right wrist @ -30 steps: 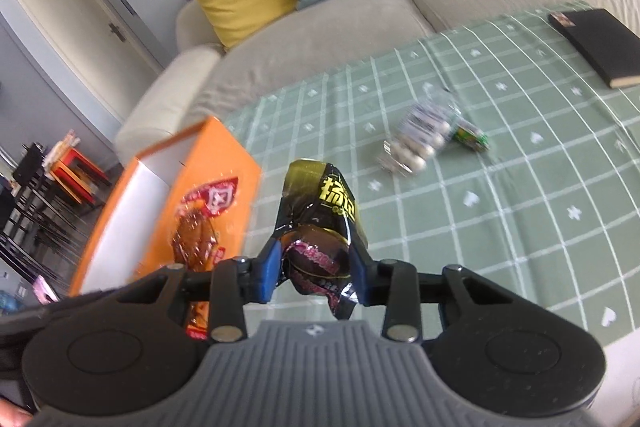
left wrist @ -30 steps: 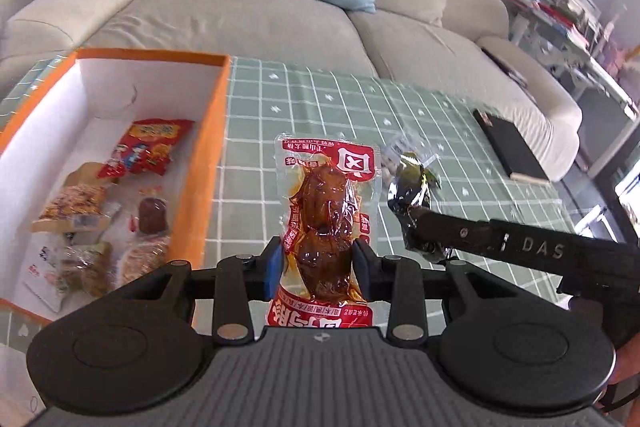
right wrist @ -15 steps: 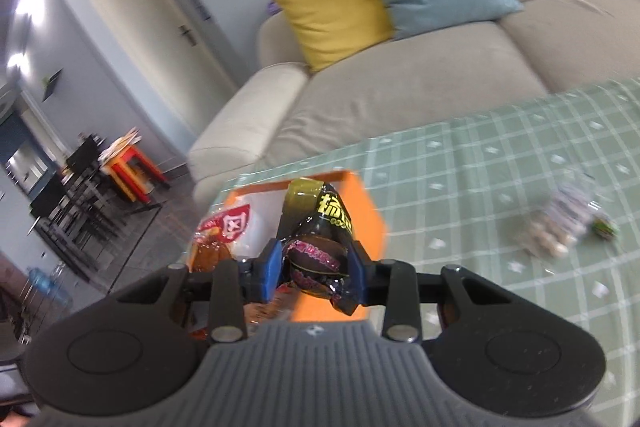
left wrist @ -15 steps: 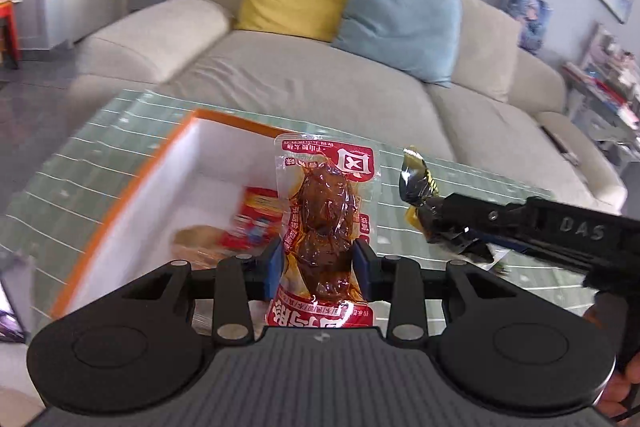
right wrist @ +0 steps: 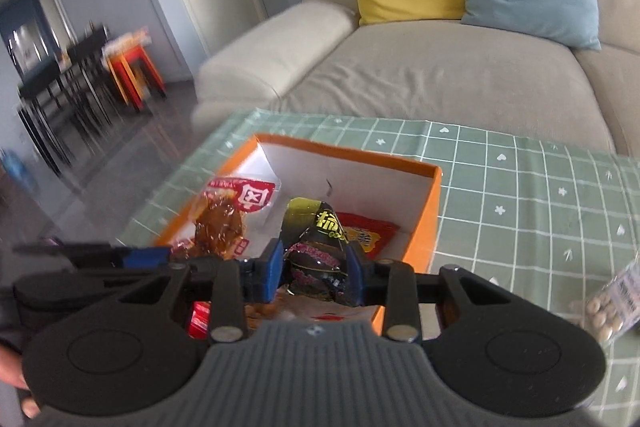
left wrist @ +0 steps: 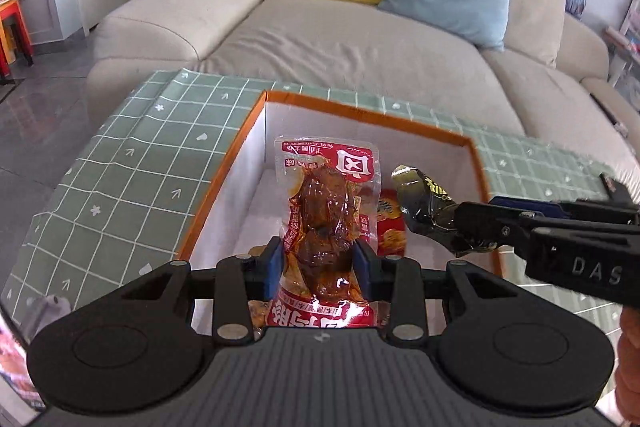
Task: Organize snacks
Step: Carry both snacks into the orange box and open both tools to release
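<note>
My left gripper (left wrist: 320, 261) is shut on a clear-and-red pack of braised meat (left wrist: 324, 219) and holds it above the orange box (left wrist: 224, 183). My right gripper (right wrist: 316, 267) is shut on a black-and-gold snack packet (right wrist: 316, 247), also over the box (right wrist: 426, 223). In the left wrist view the right gripper comes in from the right with the black packet (left wrist: 428, 211). In the right wrist view the meat pack (right wrist: 224, 219) hangs at the left. A red snack bag (right wrist: 366, 233) lies inside the box.
The box stands on a table with a green checked cloth (left wrist: 132, 179). A clear bag of pale round snacks (right wrist: 612, 305) lies on the cloth at the right. A beige sofa (left wrist: 360, 43) with yellow and blue cushions is behind the table.
Both grippers have moved left from the open cloth to above the orange box, each still holding its packet. The clear bag of snacks is now far to the right.
</note>
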`<state>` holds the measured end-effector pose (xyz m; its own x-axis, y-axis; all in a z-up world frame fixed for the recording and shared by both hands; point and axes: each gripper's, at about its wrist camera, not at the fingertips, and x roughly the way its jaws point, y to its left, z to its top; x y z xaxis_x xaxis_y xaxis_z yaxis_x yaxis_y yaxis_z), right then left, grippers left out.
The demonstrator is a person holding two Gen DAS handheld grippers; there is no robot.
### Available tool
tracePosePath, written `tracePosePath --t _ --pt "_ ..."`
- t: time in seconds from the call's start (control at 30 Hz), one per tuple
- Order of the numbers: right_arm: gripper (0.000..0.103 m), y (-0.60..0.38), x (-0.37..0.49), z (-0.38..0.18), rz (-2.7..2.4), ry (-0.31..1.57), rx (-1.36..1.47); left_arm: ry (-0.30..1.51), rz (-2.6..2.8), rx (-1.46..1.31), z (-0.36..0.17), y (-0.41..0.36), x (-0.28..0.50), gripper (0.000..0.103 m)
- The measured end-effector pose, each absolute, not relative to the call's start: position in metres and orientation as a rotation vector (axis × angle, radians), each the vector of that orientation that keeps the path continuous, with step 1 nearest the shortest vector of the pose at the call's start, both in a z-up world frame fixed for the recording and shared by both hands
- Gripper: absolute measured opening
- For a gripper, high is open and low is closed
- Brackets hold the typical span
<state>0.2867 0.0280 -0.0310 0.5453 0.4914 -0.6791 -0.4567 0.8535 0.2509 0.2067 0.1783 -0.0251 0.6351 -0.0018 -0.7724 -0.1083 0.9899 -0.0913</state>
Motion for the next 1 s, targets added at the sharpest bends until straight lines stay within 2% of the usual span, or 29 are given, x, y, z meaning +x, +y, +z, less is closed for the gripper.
tracePosePath --t 0.6,0.67,0.87,1.0 --pt "0.032 0.071 0.289 -0.070 0.551 0.783 -0.408 0.994 0.110 0.040 -0.062 0.170 0.255 0.045" --pt "0.026 0.073 0.289 -0.071 0.551 0.779 -0.432 1.000 0.125 0.065 -0.065 0.168 0.256 0.045" --pt "0.026 0.070 0.293 -0.068 0.542 0.782 -0.430 1.012 0.139 0.097 -0.070 0.165 0.259 0.049" --pt "0.027 0.066 0.290 -0.063 0.537 0.769 -0.417 0.991 0.165 0.145 -0.071 0.161 0.260 0.057"
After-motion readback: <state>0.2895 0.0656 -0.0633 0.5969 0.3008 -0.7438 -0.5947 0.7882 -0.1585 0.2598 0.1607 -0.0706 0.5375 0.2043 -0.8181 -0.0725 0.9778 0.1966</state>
